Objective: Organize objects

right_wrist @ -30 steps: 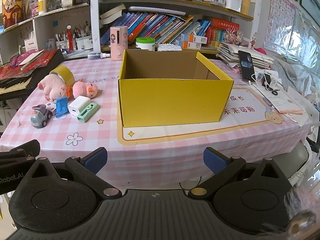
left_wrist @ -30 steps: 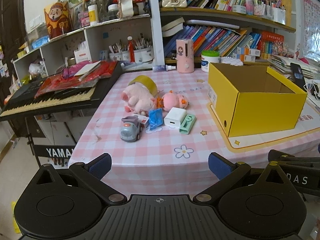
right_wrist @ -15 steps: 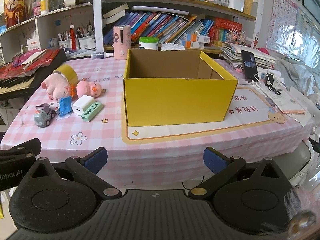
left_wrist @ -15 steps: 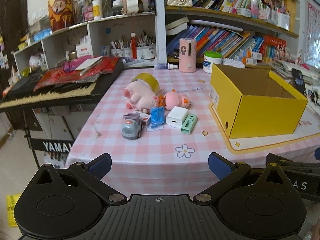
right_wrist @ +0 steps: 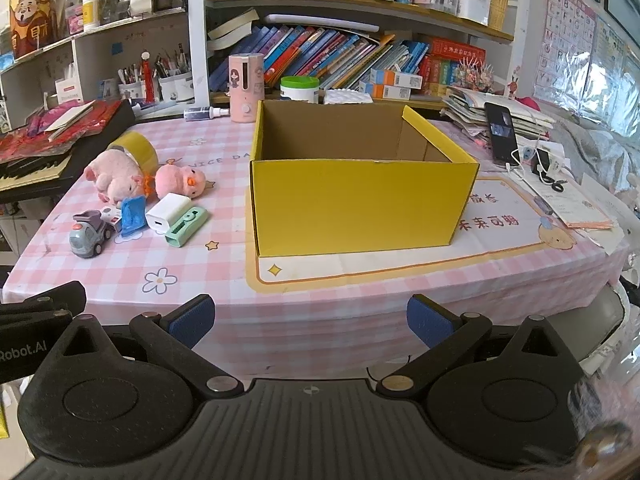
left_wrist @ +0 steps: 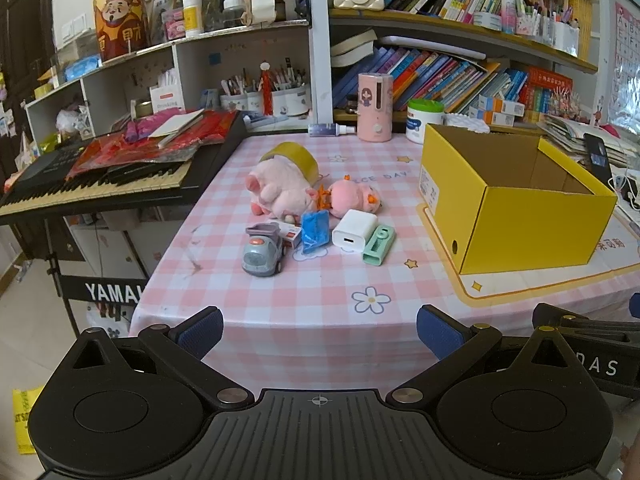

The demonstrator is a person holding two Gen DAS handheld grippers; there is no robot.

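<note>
Yellow cardboard, open-topped: the box point(right_wrist: 360, 204) stands on a printed mat on the right half of the table point(right_wrist: 360, 296), and what shows of its inside from the right wrist view is bare. The objects to be organized lie in a tight cluster left of it: toy car point(left_wrist: 263, 251), blue packet point(left_wrist: 314, 231), white charger point(left_wrist: 354, 231), green case point(left_wrist: 378, 243), two pink plush pigs point(left_wrist: 280, 192) and a tape roll point(left_wrist: 294, 158) behind them.

Your left gripper point(left_wrist: 320, 330) is spread wide and holds nothing; it hangs short of the table edge, facing the cluster. Your right gripper point(right_wrist: 310, 316) is likewise wide open and empty, facing the box front.

Risks noted:
- Items touch or overlap. The packet leans on the car and a small carton; the charger sits against the case. Closing on one is likely to drag or flip its neighbour.
- Both plush pigs press together against the roll. A grip on one may pull the other, or set the roll rolling.
- The car has wheels; a glancing finger could send it toward the table edge.
- The box looks light. A bump on its wall during a drop could slide it off the mat.
- Both grippers sit close side by side; crossing paths invites a collision.
</note>
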